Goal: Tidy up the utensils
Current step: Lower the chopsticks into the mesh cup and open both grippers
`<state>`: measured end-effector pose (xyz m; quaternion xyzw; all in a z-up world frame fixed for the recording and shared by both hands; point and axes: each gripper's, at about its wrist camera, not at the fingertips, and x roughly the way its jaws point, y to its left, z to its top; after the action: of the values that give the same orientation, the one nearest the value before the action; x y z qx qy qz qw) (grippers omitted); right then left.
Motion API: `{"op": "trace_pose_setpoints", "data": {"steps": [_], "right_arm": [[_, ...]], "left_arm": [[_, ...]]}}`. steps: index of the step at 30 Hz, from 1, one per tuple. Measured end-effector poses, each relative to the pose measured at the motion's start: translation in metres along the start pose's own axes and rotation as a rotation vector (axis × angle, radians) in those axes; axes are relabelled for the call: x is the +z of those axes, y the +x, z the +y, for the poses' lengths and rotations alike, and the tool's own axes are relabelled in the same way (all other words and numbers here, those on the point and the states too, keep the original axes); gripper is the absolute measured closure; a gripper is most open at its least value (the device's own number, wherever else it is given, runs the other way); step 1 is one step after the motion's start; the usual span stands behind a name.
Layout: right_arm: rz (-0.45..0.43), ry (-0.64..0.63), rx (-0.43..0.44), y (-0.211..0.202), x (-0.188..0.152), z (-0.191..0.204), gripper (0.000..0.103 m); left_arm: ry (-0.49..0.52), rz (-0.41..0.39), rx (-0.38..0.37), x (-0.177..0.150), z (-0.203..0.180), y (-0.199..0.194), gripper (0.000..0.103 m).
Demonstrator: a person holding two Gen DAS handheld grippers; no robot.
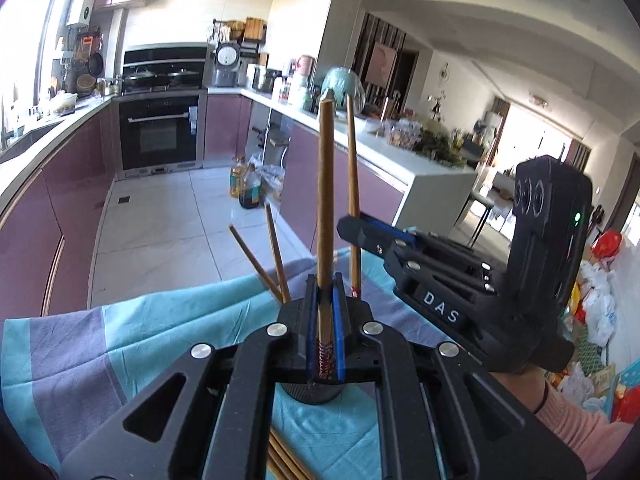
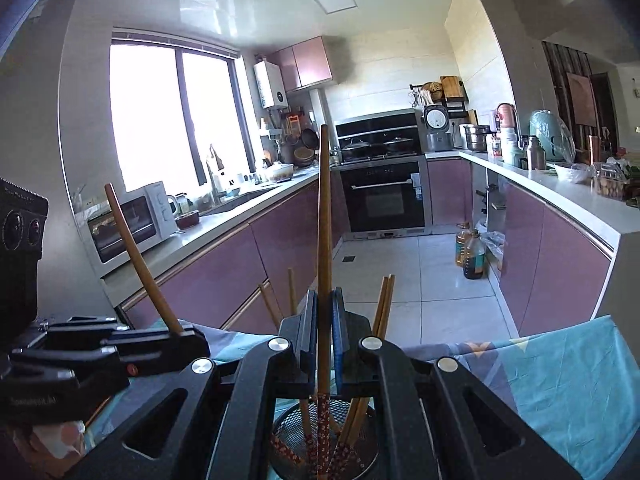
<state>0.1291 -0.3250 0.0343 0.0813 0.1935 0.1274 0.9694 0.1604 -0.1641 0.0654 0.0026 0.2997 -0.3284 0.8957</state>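
Chopstick (image 1: 326, 216) clamped upright, holder (image 1: 312, 394) mostly hidden, perhaps mesh.

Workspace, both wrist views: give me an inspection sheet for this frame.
Surface: table under a teal and grey patterned cloth.
Job's things: dark mesh metal utensil holder with several wooden chopsticks standing in it; more wooden chopsticks lying on the cloth.
Clutter: nothing seen.
Grippers: left gripper shut on one upright wooden chopstick; right gripper shut on another wooden chopstick, its patterned end down in the holder.
Cables: nothing seen.
Surroundings: kitchen with purple cabinets, black built-in oven, white microwave, oil bottles on the floor.
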Motion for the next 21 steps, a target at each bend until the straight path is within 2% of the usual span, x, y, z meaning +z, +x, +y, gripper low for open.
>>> {"op": "trace_pose_setpoints", "data": {"steps": [4,16,21], "right_arm": [[0.039,-0.024,-0.017,0.007,-0.011,0.002,0.097],[0.258,-0.051,-0.022,0.026,-0.035,0.000,0.097],[0.277,-0.039,-0.031,0.032,-0.043,-0.002,0.095]], "left_arm": [[0.011,0.055,-0.002,-0.007,-0.004,0.016,0.096],[0.038,0.158,-0.010,-0.018,0.004,0.054,0.096],[0.027,0.186,0.004,-0.018,0.009,0.069,0.095]]}}
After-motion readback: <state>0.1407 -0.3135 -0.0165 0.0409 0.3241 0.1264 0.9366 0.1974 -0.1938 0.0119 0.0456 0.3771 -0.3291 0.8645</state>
